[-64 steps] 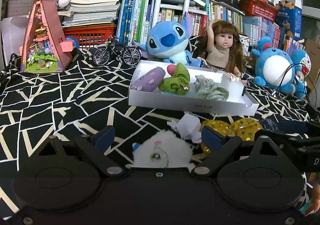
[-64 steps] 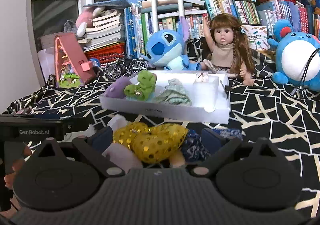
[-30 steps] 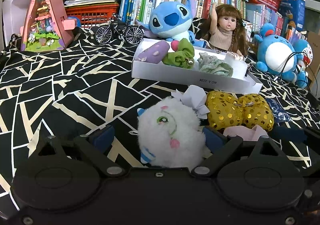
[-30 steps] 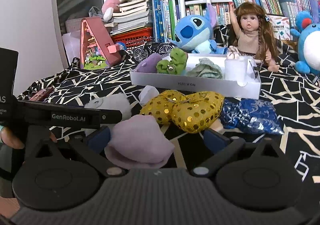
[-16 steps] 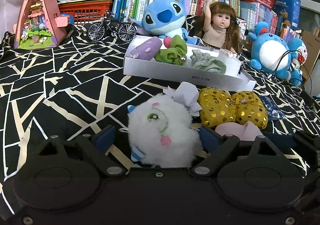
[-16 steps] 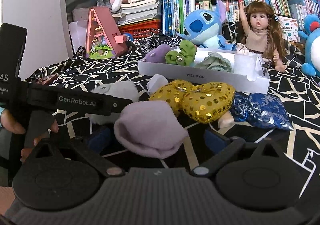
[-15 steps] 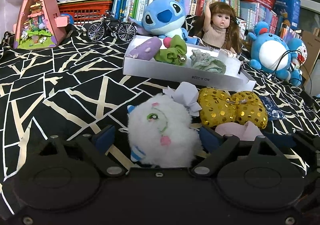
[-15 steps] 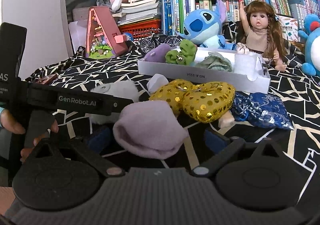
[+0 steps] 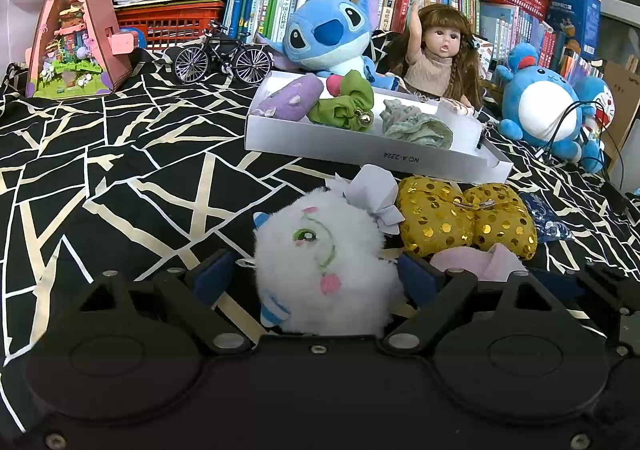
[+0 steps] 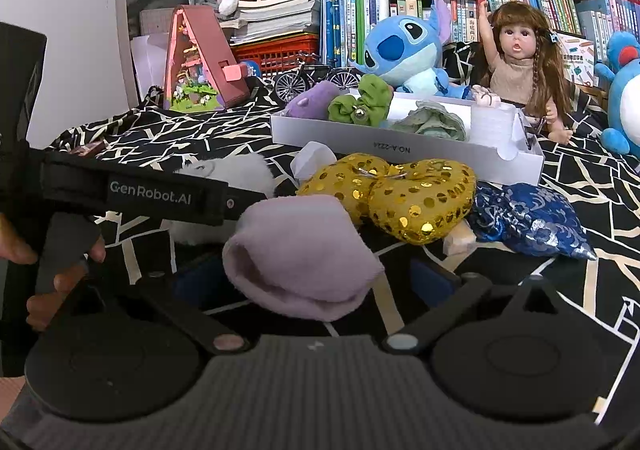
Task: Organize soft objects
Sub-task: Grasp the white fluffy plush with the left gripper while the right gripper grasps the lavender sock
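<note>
A white fluffy plush (image 9: 324, 250) lies on the black patterned cloth between the fingers of my left gripper (image 9: 316, 278). The right pad touches its side and the left pad stands clear of it. A lilac soft piece (image 10: 296, 258) sits between the wide fingers of my right gripper (image 10: 310, 278), with neither pad pressing on it. Just beyond lie a gold sequin bow (image 10: 392, 194) and a blue brocade pouch (image 10: 528, 222). The white tray (image 9: 360, 148) behind them holds a purple plush (image 9: 288, 98), a green scrunchie (image 9: 344, 106) and a grey-green scrunchie (image 9: 416, 124).
Behind the tray sit a blue Stitch plush (image 9: 328, 34), a doll (image 9: 436, 50) and a round blue plush (image 9: 540, 102). A toy bicycle (image 9: 224, 58) and a pink model house (image 9: 76, 38) stand at the back left, before bookshelves. A person's hand (image 10: 40, 270) holds the left gripper's handle.
Both grippers have come forward since the earliest frames: the left around the white plush, the right from the gold bow to the lilac piece. The left jaws narrowed slightly.
</note>
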Available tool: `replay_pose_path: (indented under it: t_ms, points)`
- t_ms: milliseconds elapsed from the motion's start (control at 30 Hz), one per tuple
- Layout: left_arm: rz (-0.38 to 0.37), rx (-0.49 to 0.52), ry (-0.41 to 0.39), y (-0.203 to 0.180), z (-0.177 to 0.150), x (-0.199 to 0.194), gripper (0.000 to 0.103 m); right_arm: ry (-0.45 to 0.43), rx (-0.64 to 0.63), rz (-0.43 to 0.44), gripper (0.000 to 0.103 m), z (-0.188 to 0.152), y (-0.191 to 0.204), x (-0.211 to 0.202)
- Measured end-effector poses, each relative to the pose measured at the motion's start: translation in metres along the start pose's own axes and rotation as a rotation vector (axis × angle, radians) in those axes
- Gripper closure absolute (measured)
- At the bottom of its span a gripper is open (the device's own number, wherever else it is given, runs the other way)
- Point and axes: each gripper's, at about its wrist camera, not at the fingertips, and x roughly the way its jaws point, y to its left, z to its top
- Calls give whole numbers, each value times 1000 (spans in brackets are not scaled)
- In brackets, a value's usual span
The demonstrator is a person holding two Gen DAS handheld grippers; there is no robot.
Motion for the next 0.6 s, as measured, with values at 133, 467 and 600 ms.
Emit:
replay_pose_path:
  t_ms: [133, 467, 600]
  points:
    - [0, 2, 0, 0, 0, 0, 16, 1, -24, -20, 0, -2, 3, 2]
    - [9, 11, -4, -1, -1, 3, 16, 4, -61, -59, 0, -3, 11, 7]
    - [9, 11, -5, -1, -1, 3, 16, 9, -56, -64, 0, -1, 11, 10]
